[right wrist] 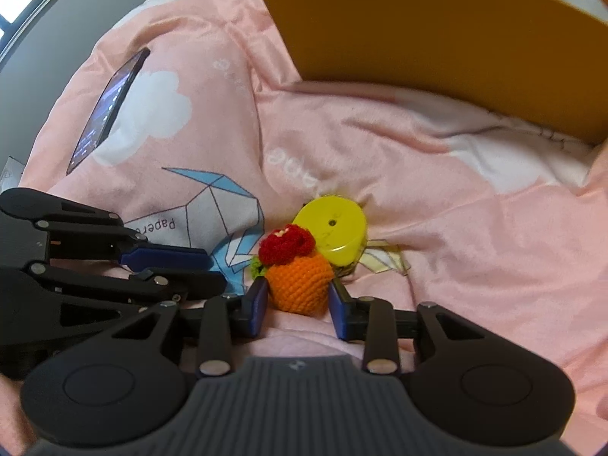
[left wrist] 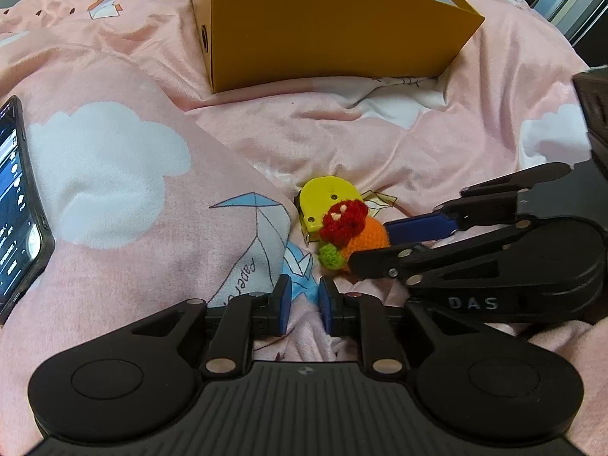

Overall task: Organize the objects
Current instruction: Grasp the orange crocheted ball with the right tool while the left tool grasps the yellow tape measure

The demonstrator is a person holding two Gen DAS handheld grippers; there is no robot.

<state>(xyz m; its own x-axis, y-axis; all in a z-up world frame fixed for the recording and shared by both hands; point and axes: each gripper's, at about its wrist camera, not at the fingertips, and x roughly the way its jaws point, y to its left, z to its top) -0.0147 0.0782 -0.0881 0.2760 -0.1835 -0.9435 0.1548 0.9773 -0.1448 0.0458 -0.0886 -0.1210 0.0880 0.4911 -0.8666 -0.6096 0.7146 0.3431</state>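
Observation:
An orange crocheted toy (right wrist: 298,281) with a red top and a green bit lies on the pink bedding; it also shows in the left wrist view (left wrist: 351,233). A yellow tape measure (right wrist: 334,230) lies right behind it, touching it, and shows too in the left wrist view (left wrist: 326,201). My right gripper (right wrist: 298,304) has its blue pads on both sides of the orange toy, close against it. My left gripper (left wrist: 305,302) is nearly shut and empty, low on the bedding, just left of the toy. A yellow cardboard box (left wrist: 326,34) stands open beyond.
A black phone (left wrist: 17,197) lies on the bedding at the left; it also shows in the right wrist view (right wrist: 110,106). The box wall (right wrist: 437,38) rises close behind the objects. The bedding (right wrist: 475,228) is wrinkled and pink.

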